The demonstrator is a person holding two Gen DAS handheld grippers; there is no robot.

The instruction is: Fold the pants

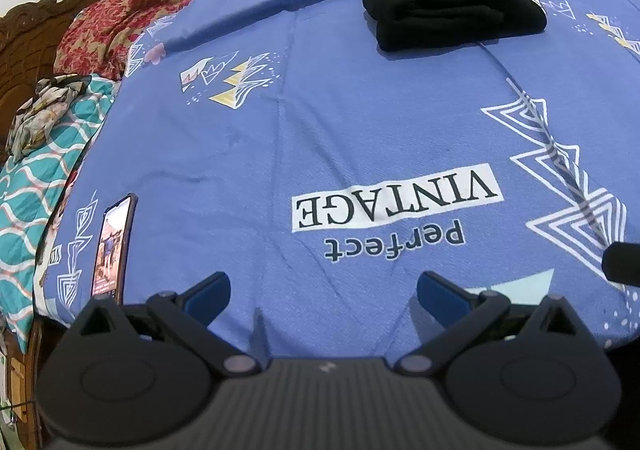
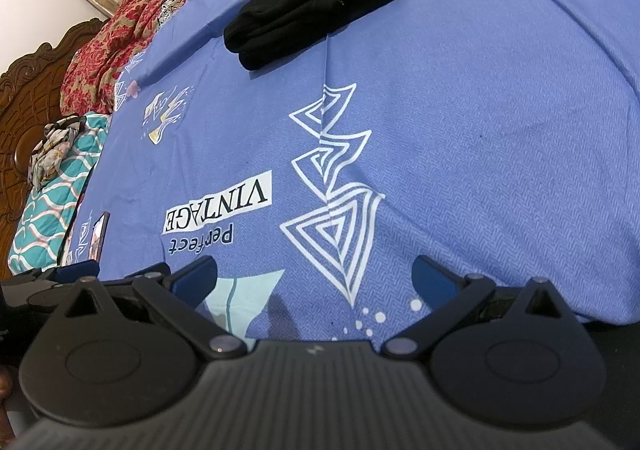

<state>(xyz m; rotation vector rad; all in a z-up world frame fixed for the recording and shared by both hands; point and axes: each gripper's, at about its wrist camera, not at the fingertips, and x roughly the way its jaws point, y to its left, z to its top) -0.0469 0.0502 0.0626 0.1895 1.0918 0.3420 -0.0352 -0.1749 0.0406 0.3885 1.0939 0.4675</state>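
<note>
Both hand-held grippers — left point(image 1: 323, 292), right point(image 2: 314, 277) — gape empty; folded black pants point(image 1: 454, 6) lie well apart, creases indistinct.

Folded pants point(image 1: 454, 8) on bedsheet point(image 1: 360, 122)

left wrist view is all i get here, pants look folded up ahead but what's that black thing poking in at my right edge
Observer: That is the right hand-held gripper, held beside yours; its view shows both fingers spread wide, nothing between them.
Operator: anything right of the pants my view cuts off
Observer: Only bare blue bedsheet. The black folded pants lie alone there.
Operator: is my gripper visible from that side
Observer: Yes, the left hand-held gripper shows low at that view's left edge, just in front of the phone.
</note>
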